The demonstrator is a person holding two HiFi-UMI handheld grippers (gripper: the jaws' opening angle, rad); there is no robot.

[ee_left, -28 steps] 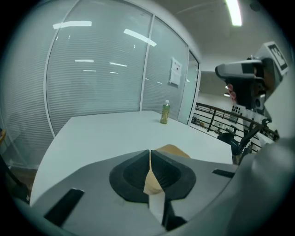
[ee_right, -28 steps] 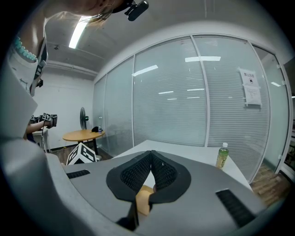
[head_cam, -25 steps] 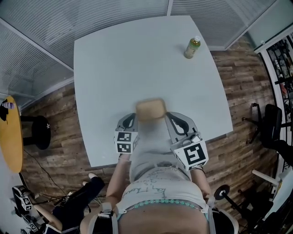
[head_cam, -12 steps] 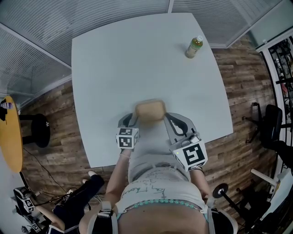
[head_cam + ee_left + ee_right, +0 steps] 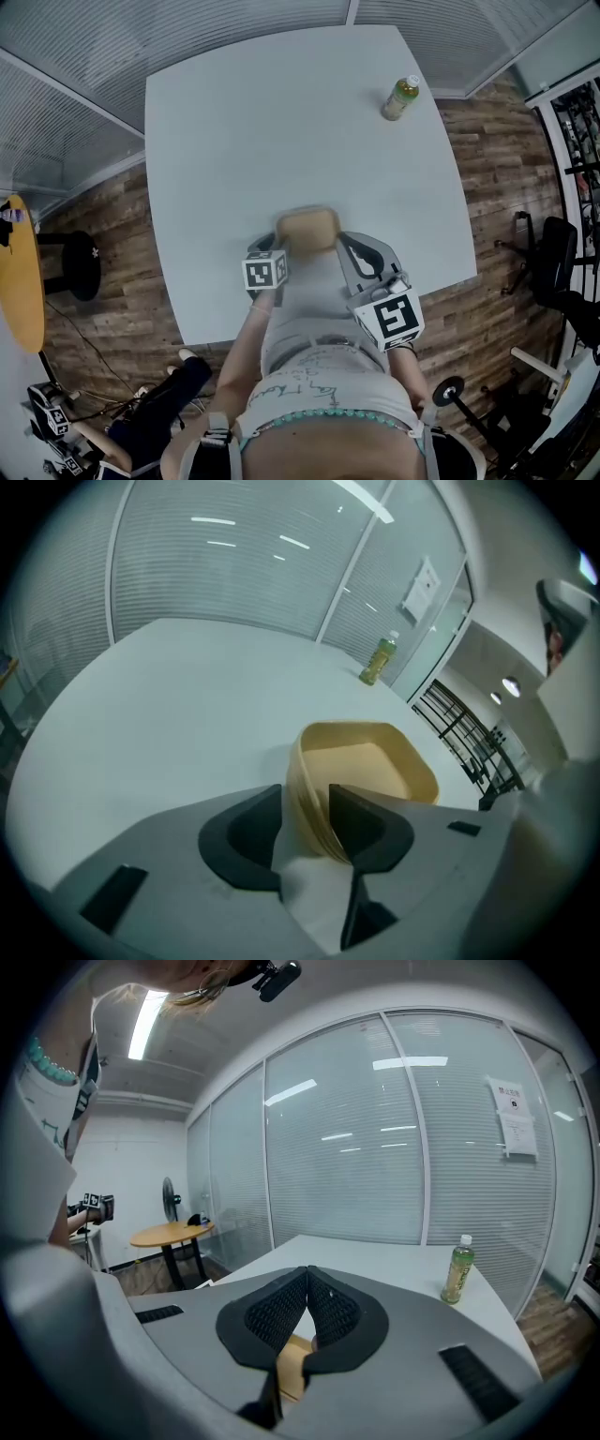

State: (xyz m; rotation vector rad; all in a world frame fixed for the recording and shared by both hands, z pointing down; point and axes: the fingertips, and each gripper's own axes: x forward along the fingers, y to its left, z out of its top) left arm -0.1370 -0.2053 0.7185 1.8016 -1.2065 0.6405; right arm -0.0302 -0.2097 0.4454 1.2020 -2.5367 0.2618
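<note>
A tan bowl (image 5: 307, 230) hangs above the near edge of the white table (image 5: 281, 122), in front of my body. My left gripper (image 5: 278, 247) is at its left side. In the left gripper view the jaws of this gripper (image 5: 305, 803) stand apart, with the bowl's (image 5: 375, 771) near wall slanting across the gap. My right gripper (image 5: 343, 247) is at the bowl's right side. Its ribbed pads (image 5: 307, 1288) are pressed together on a tan edge of the bowl (image 5: 295, 1363). Most of the bowl is hidden in that view.
A green drink bottle (image 5: 401, 97) (image 5: 378, 658) (image 5: 457, 1279) stands upright at the table's far right corner. Glass partition walls run behind the table. A round wooden table (image 5: 19, 272) and a black stool stand to the left, an office chair (image 5: 553, 253) to the right.
The left gripper's jaws have spread from a tight pinch to a wide gap. That gripper has turned and shifted forward, so the bowl's inside now shows. The right gripper has held still.
</note>
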